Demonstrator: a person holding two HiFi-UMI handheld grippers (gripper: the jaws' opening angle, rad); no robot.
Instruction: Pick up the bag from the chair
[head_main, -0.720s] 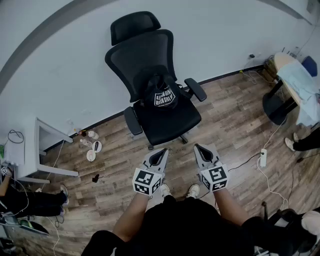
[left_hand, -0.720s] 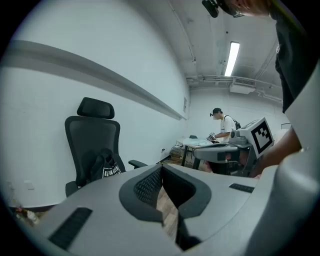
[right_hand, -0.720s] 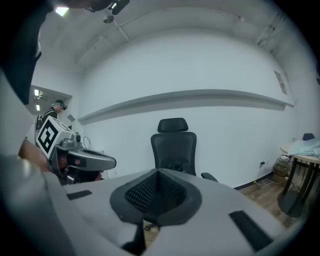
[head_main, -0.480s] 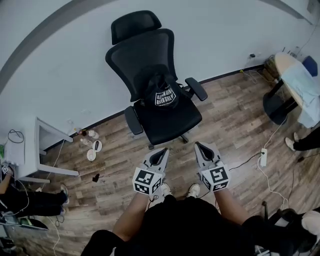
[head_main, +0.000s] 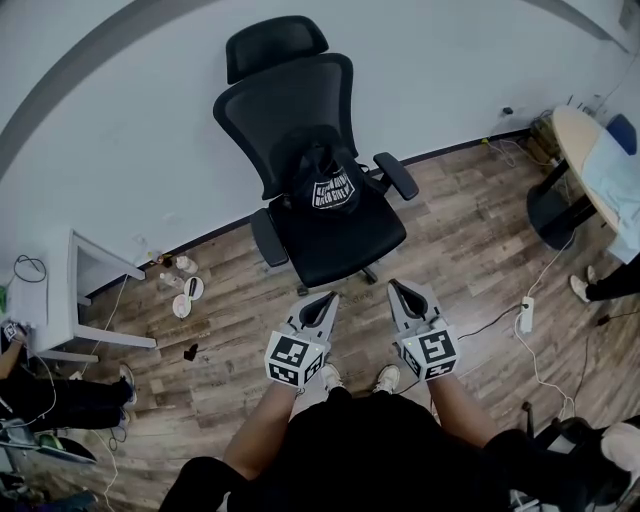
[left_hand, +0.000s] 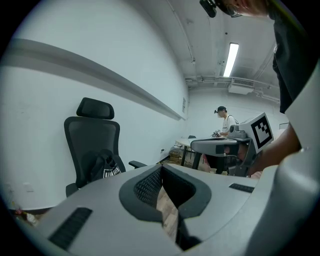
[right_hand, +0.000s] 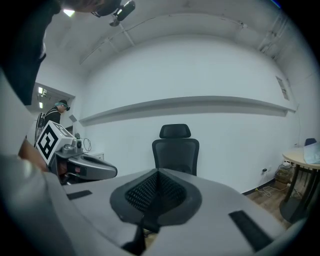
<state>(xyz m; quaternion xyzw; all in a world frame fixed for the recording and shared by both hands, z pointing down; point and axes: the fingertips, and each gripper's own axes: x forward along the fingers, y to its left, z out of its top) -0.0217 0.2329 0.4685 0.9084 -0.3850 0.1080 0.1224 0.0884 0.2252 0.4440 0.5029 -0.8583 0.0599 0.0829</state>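
A black bag (head_main: 328, 186) with white print leans against the backrest on the seat of a black mesh office chair (head_main: 290, 95). In the left gripper view the bag (left_hand: 106, 167) shows on the chair (left_hand: 92, 135), to the left of the jaws. My left gripper (head_main: 327, 299) and right gripper (head_main: 397, 288) are side by side over the wooden floor, short of the chair's front edge, both shut and empty. The left gripper (left_hand: 161, 169) has its jaws meeting at the tip. So does the right gripper (right_hand: 157, 172), which hides the chair (right_hand: 175, 147) seat and the bag.
A white side table (head_main: 85, 300) stands at the left, with small items (head_main: 184, 290) on the floor by the wall. At the right are a round table (head_main: 598, 150), a power strip (head_main: 525, 315) with cables and someone's shoe (head_main: 579, 288). A person (left_hand: 226, 120) stands far off.
The chair and bag sit slightly higher in the head view. Both grippers stay in about the same place, still shut.
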